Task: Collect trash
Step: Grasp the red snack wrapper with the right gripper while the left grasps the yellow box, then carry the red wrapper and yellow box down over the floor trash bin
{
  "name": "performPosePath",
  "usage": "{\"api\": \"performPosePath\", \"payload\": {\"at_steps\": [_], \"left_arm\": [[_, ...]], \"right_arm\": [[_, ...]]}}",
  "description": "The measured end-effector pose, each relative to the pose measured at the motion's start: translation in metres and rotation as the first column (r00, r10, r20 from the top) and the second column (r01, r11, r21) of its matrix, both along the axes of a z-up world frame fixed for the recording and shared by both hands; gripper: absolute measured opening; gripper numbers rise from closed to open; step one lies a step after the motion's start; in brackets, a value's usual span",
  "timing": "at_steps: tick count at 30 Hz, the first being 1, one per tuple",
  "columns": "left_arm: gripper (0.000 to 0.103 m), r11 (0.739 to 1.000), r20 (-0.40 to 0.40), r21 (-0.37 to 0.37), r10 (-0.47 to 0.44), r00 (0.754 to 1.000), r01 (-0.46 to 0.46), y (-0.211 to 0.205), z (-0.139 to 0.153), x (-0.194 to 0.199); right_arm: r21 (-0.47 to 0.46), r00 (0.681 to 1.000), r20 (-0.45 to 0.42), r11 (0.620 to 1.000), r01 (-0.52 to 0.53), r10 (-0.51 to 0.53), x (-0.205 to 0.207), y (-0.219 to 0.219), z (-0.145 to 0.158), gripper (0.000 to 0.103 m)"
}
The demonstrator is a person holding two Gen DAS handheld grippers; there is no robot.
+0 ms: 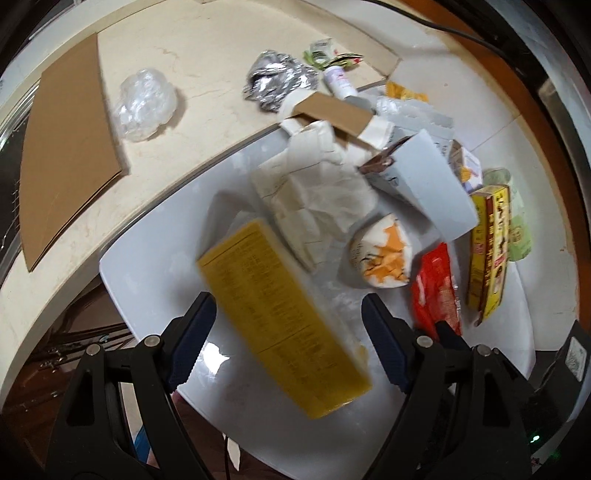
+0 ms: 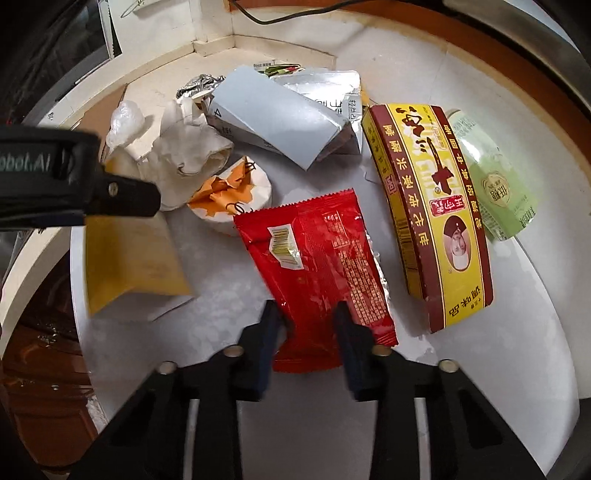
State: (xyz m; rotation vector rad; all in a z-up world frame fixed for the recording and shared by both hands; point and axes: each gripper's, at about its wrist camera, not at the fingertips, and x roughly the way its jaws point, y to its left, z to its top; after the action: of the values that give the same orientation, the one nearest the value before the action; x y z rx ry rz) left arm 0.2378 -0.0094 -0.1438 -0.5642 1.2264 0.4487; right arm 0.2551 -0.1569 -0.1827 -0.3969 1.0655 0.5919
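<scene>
A white tray [image 1: 147,266] holds collected trash: a yellow box [image 1: 280,325], crumpled white paper [image 1: 314,199], a white and orange wrapper [image 1: 384,254], a grey carton [image 1: 428,181], a red packet [image 1: 436,291] and a yellow-red box [image 1: 487,251]. My left gripper [image 1: 286,321] is open, its fingers either side of the blurred yellow box, which lies loose in the tray. My right gripper [image 2: 306,328] has its fingers either side of the red packet [image 2: 317,254]; whether they pinch it is unclear. The yellow box [image 2: 125,254] lies under the left gripper's finger.
On the beige counter [image 1: 207,59] lie a cardboard sheet [image 1: 66,155], a clear plastic wad [image 1: 146,103], crumpled foil [image 1: 277,81] and a small white bottle [image 1: 340,83]. A green cup [image 2: 491,177] lies at the tray's right. A black cable [image 1: 461,33] runs behind.
</scene>
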Motion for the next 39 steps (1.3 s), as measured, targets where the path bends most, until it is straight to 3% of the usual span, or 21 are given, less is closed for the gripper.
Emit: {"api": "performPosePath", "payload": {"at_steps": [1,9,13,14,20,27,34,39], "left_arm": [[0.079,1.000,-0.007,0.004,0.005,1.000,-0.005,0.002,-0.002,-0.002],[0.078,0.999,-0.007,-0.033,0.029,1.000,-0.030,0.011,-0.016,-0.013],[0.046,0.991,0.045,-0.132,0.003,0.999,0.003,0.011,-0.021,-0.014],[0.046,0.990,0.054,-0.143,-0.002,0.999,0.010,0.011,-0.022,-0.014],[0.042,0.991,0.089,-0.120,-0.042,0.995,0.052,0.006,-0.020,-0.016],[0.038,0.992,0.103,-0.035,-0.116,0.988,0.120,0.004,-0.001,-0.035],[0.037,0.980,0.123,0.021,-0.200,0.972,0.199,0.009,0.022,-0.077],[0.037,0.958,0.144,0.060,-0.287,0.947,0.281,0.020,0.036,-0.118]], "right_arm": [[0.005,1.000,-0.002,1.000,-0.006,0.007,-0.001,0.000,-0.001,0.019],[0.030,1.000,0.000,1.000,-0.004,0.005,-0.001,-0.005,-0.004,0.010],[0.047,1.000,-0.020,0.999,0.006,-0.005,0.013,-0.008,0.001,0.009],[0.051,1.000,-0.024,0.999,0.010,-0.008,0.011,-0.010,0.006,0.009],[0.073,0.999,-0.035,0.997,0.032,-0.030,0.014,-0.014,0.008,0.007],[0.104,0.998,-0.038,0.993,0.054,-0.050,0.005,-0.017,0.017,0.006],[0.135,0.996,-0.038,0.987,0.089,-0.085,-0.027,-0.018,0.035,0.006],[0.143,0.990,-0.020,0.980,0.139,-0.138,-0.061,-0.014,0.052,0.006]]}}
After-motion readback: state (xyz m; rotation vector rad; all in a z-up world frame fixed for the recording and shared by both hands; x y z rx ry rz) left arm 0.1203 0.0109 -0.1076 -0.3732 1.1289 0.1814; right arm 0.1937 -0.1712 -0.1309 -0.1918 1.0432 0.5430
